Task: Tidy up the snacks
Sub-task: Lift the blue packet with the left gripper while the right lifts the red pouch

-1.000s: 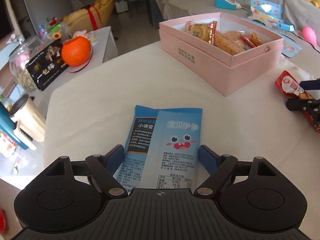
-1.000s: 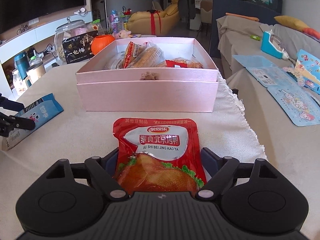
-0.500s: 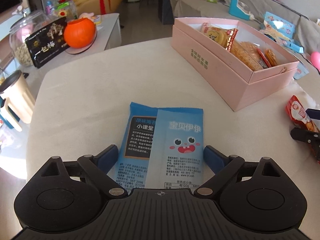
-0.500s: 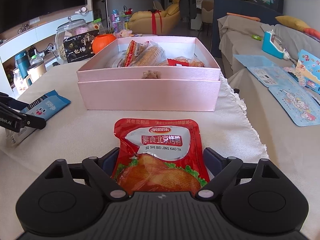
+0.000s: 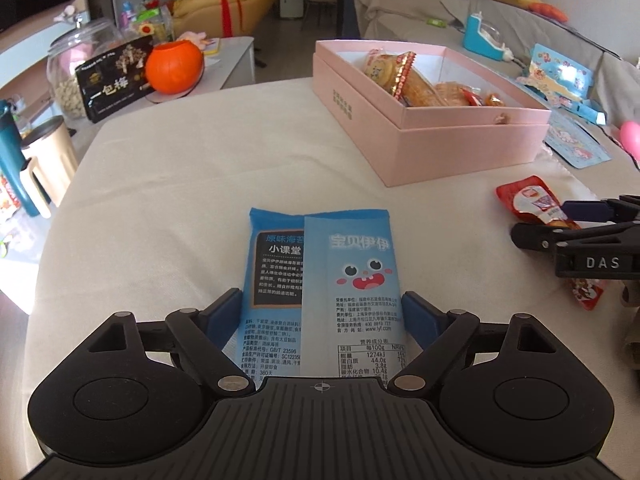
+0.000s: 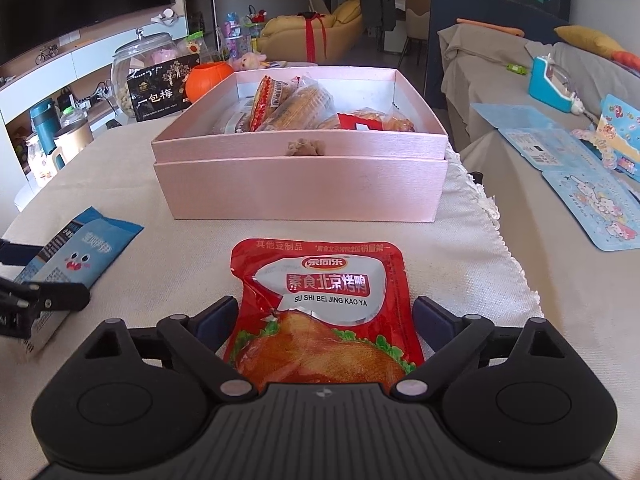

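I see a pale pink box [image 6: 300, 184] on the beige cloth [image 5: 180, 184]. Nearer me than the box lie a light blue packet [image 5: 352, 276] printed with a red-mouthed cartoon face and a red pouch [image 6: 324, 308] with a silver label and roast-brown picture. Left of the box sits an orange pumpkin pot [image 5: 174, 66].

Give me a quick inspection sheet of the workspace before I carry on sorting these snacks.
Surface: cloth-covered table.
Job's things: blue packet and red pouch flat on the table; pink box open, part-filled with snacks.
Clutter: glass jar, orange pumpkin pot beyond the table.
Grippers: left gripper straddles the blue packet; right gripper straddles the red pouch, a gap beside its pads.
Cables: nothing seen.
Surroundings: sofa, yellow armchair.
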Available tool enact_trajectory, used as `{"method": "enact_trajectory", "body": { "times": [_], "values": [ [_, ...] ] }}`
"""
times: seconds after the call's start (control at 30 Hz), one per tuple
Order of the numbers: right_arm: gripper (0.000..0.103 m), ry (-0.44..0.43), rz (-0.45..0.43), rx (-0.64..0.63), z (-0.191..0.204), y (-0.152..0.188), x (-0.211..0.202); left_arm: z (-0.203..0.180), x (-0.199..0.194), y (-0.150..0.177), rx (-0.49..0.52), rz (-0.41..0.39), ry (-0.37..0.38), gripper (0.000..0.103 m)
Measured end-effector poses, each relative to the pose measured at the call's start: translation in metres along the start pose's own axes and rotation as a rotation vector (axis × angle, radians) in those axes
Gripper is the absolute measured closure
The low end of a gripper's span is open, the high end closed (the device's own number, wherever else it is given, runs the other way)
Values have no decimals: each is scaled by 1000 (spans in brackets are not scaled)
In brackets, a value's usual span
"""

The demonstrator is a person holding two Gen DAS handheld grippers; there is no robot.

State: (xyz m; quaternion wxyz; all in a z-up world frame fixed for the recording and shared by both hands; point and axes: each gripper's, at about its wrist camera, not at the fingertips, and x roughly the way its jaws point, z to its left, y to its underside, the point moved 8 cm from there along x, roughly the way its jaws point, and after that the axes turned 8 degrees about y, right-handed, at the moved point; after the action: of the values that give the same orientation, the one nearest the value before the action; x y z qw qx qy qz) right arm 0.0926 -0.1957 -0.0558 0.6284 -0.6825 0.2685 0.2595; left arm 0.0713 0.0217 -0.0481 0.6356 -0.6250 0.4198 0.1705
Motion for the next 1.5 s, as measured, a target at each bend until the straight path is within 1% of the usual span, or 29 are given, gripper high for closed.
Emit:
{"method": "enact_trajectory", "body": {
  "times": [0.1, 0.13, 0.17, 0.2, 0.23, 0.27, 0.3, 0.37, 0.53, 0.57, 0.63, 0.67, 0.7, 0.73, 0.77, 0.83, 0.9, 0.93, 1.0, 1.03, 1.13, 1.17, 1.2, 1.23, 1.3, 1.33, 1.4, 1.47, 1.5],
  "values": [
    [29, -14, 25, 6, 0, -2, -5, -7, -2, 3, -6, -8, 9, 13],
    [30, -27, 33, 9, 0, -4, -7, -7, -2, 3, -10, -11, 7, 13],
    [37, -38, 23, 11, 1, -7, -11, -7, -2, 2, -13, -13, 5, 14],
    [58, -55, 7, 8, 2, -11, -17, -7, -2, 2, -18, -14, 4, 14],
    [59, -69, 5, 6, 4, -17, -23, -7, -2, 2, -23, -15, 3, 14],
    [69, -78, 3, 9, 4, -21, -28, -7, -2, 2, -25, -14, 3, 14],
    [73, -82, -5, 11, 4, -26, -33, -7, -2, 2, -23, -14, 2, 14],
    [76, -90, -18, 12, 3, -34, -39, -8, -3, 4, -19, -17, 2, 14],
    [77, -115, -11, 6, -4, -35, -38, -10, -3, 7, 7, -35, -10, 13],
    [76, -126, -9, 4, -5, -34, -40, -11, -3, 7, 10, -42, -13, 13],
    [64, -162, -16, 2, -5, -32, -43, -11, -3, 8, 10, -57, -18, 12],
    [44, -176, -28, 11, -7, -32, -46, -12, -3, 8, 9, -65, -22, 12],
    [27, -173, -43, 22, -11, -32, -48, -12, -3, 9, 7, -72, -26, 12],
    [24, -157, -58, 31, -14, -30, -49, -12, -3, 10, 5, -77, -28, 12],
    [23, -137, -61, 37, -18, -28, -47, -12, -3, 9, 3, -80, -28, 12],
    [23, -126, -25, 58, -23, -21, -36, -12, -3, 9, 1, -80, -26, 12],
    [23, -130, 54, 114, -28, -10, -18, -11, -3, 8, -1, -71, -20, 13],
    [23, -143, 82, 146, -28, -6, -13, -11, -4, 7, -4, -63, -15, 13],
    [22, -204, 86, 226, -27, -3, -11, -10, -4, 6, -9, -45, -2, 13],
    [22, -206, 85, 232, -24, -3, -11, -9, -4, 6, -8, -34, 4, 13],
    [22, -210, 92, 205, -8, -5, -10, -10, -3, 6, 8, -4, 15, 13],
    [19, -203, 92, 187, 0, -5, -9, -9, -4, 6, 6, 2, 20, 13],
    [14, -177, 89, 164, 7, -5, -8, -9, -4, 6, 3, 6, 26, 13],
    [12, -150, 86, 142, 13, -5, -7, -7, -4, 5, -2, 11, 33, 13],
    [1, -104, 81, 99, 25, -5, -2, -5, -5, 4, -16, 20, 47, 13],
    [0, -80, 78, 71, 31, -3, -1, -4, -6, 3, -23, 24, 53, 13],
    [0, -5, 54, -34, 43, 0, 3, -3, -7, 3, -36, 29, 63, 13],
    [0, -19, 53, -22, 42, -2, 3, -3, -8, 4, -35, 29, 65, 13],
    [5, -28, 61, -30, 39, -3, 2, -3, -8, 5, -32, 27, 63, 13]
  ]
}}
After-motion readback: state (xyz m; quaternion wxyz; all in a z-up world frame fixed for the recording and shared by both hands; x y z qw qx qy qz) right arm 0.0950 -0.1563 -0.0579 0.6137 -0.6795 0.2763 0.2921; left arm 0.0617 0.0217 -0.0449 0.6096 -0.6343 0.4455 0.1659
